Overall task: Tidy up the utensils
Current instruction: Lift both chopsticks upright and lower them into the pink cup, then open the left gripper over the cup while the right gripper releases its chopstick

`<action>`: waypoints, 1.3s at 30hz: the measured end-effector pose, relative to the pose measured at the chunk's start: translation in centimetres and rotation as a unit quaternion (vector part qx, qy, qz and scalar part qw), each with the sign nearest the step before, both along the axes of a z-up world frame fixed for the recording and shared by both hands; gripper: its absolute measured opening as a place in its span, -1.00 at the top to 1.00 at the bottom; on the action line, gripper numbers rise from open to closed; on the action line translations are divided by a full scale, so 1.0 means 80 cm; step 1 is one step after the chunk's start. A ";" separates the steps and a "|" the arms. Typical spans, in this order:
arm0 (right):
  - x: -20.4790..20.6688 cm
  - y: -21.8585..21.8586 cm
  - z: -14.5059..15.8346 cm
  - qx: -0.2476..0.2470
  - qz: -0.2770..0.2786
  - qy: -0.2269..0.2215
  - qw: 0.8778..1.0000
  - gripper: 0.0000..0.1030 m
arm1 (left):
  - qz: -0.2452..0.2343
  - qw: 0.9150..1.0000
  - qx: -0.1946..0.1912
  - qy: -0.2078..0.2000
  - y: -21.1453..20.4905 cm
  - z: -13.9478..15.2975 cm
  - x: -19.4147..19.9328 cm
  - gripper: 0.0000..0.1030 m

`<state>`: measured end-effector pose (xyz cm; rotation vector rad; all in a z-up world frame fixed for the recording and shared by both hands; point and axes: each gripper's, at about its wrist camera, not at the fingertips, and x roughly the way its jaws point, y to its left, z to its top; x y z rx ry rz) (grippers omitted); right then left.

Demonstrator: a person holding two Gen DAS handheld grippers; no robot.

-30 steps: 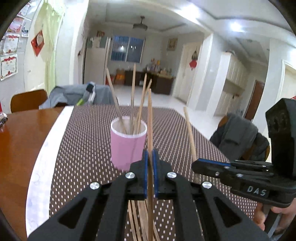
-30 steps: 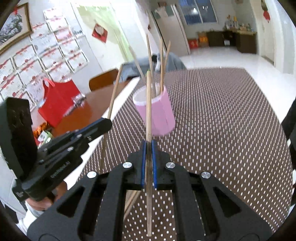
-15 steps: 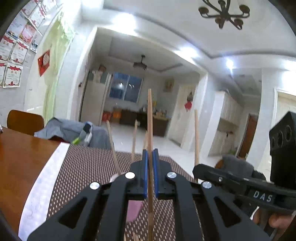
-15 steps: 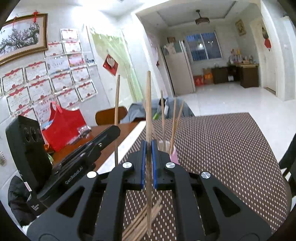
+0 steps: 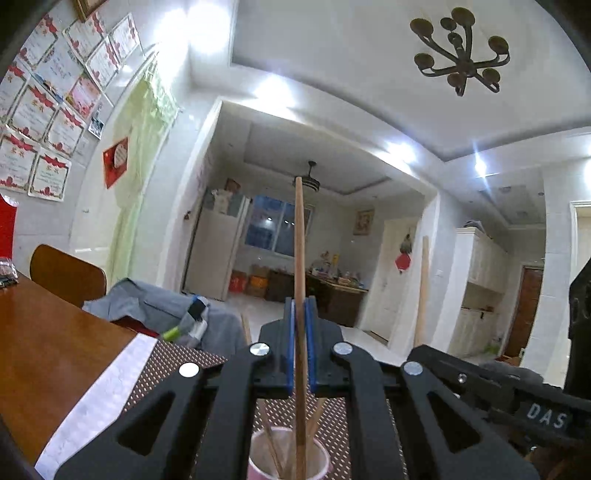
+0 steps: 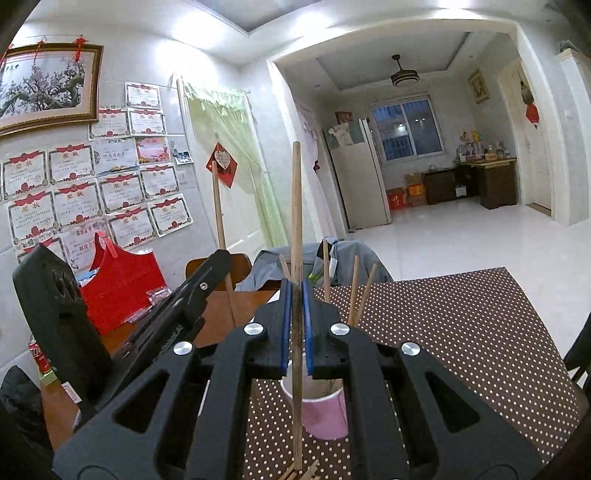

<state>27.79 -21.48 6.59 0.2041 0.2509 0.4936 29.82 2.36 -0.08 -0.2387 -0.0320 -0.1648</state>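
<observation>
Wooden chopsticks, two, each upright and pinched in the closed fingers of the left gripper (image 5: 300, 347) and right gripper (image 6: 295, 325), poised above the pink cup (image 6: 325, 410) on the dotted worktop (image 6: 461, 332); step: transfer; next: lower tips inside rim, release

Ceiling lights (image 5: 207, 22) are glaring white and flaring, washing the walls; fisheye bending is curving the edges, with dark corners; focus is staying sharp.

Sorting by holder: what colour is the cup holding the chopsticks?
Pink cup, clearest in the right wrist view.
</observation>
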 end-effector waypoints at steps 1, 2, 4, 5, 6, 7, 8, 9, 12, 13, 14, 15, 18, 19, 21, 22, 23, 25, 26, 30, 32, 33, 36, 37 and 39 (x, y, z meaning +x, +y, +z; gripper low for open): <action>0.004 0.001 0.000 0.003 -0.001 -0.001 1.000 0.88 | 0.003 1.000 -0.002 -0.003 0.000 0.000 0.002 0.89; 0.006 0.001 -0.001 0.003 -0.003 -0.003 1.000 0.88 | 0.003 1.000 -0.004 -0.005 0.000 0.000 0.004 0.89; 0.011 0.000 -0.002 0.005 -0.006 -0.004 1.000 0.88 | 0.009 1.000 -0.004 -0.008 -0.001 -0.001 0.010 0.89; 0.014 0.000 -0.002 0.006 -0.008 -0.005 1.000 0.88 | 0.011 1.000 -0.003 -0.009 -0.001 -0.002 0.014 0.89; 0.015 0.001 -0.002 0.005 -0.010 -0.007 1.000 0.88 | 0.013 1.000 -0.003 -0.010 -0.003 -0.003 0.018 0.89; 0.018 0.001 -0.002 0.003 -0.015 -0.010 1.000 0.88 | 0.014 1.000 -0.004 -0.010 -0.003 -0.005 0.021 0.89; 0.020 -0.001 -0.003 0.002 -0.020 -0.013 1.000 0.88 | 0.016 1.000 -0.005 -0.009 -0.003 -0.006 0.024 0.89; 0.021 -0.002 -0.002 0.002 -0.024 -0.016 1.000 0.87 | 0.016 1.000 -0.006 -0.009 -0.003 -0.008 0.025 0.89; 0.031 -0.006 -0.003 0.006 -0.034 -0.016 0.999 0.87 | 0.018 1.000 -0.004 -0.008 -0.007 -0.012 0.035 0.89; 0.034 -0.006 -0.005 0.004 -0.039 -0.015 0.999 0.88 | 0.020 1.000 0.000 -0.009 -0.009 -0.014 0.038 0.89; 0.036 -0.006 -0.006 0.002 -0.040 -0.013 0.999 0.88 | 0.022 1.000 0.004 -0.007 -0.012 -0.015 0.041 0.89; 0.039 -0.007 -0.008 0.003 -0.038 -0.010 0.999 0.88 | 0.024 1.000 0.005 -0.006 -0.013 -0.017 0.046 0.89; 0.043 -0.008 -0.011 0.004 -0.038 -0.004 0.999 0.88 | 0.025 1.000 0.000 0.005 -0.018 -0.026 0.056 0.89; 0.043 -0.009 -0.012 0.004 -0.039 -0.003 0.999 0.88 | 0.025 1.000 0.001 0.008 -0.019 -0.029 0.057 0.89; 0.046 -0.009 -0.015 0.007 -0.036 0.000 0.999 0.88 | 0.029 0.999 0.008 0.012 -0.023 -0.034 0.060 0.89; 0.046 -0.009 -0.015 0.007 -0.037 0.001 0.999 0.88 | 0.030 0.999 0.010 0.013 -0.024 -0.036 0.060 0.89; 0.047 -0.009 -0.016 0.009 -0.037 0.003 0.999 0.88 | 0.030 0.999 0.012 0.014 -0.025 -0.038 0.060 0.89; 0.048 -0.009 -0.019 0.011 -0.033 0.008 0.999 0.88 | 0.029 0.999 0.015 0.022 -0.027 -0.041 0.061 0.89; 0.049 -0.007 -0.020 0.010 -0.032 0.010 0.999 0.88 | 0.027 0.999 0.016 0.027 -0.027 -0.043 0.061 0.89; 0.051 -0.003 -0.021 0.004 -0.029 0.012 0.999 0.88 | 0.028 0.998 0.029 0.043 -0.028 -0.049 0.055 0.89; 0.050 -0.002 -0.021 0.005 -0.027 0.014 1.000 0.87 | 0.024 0.998 0.034 0.052 -0.027 -0.050 0.051 0.89; 0.050 -0.002 -0.021 0.005 -0.026 0.015 1.000 0.87 | 0.022 0.998 0.035 0.057 -0.027 -0.051 0.051 0.88; 0.049 0.003 -0.020 0.004 -0.022 0.017 1.000 0.87 | 0.019 0.996 0.040 0.071 -0.025 -0.054 0.047 0.88; 0.049 0.005 -0.020 0.002 -0.020 0.017 1.000 0.87 | 0.022 0.996 0.044 0.073 -0.025 -0.055 0.045 0.88; 0.047 0.008 -0.020 0.001 -0.017 0.016 1.000 0.87 | 0.024 0.995 0.052 0.077 -0.025 -0.054 0.042 0.87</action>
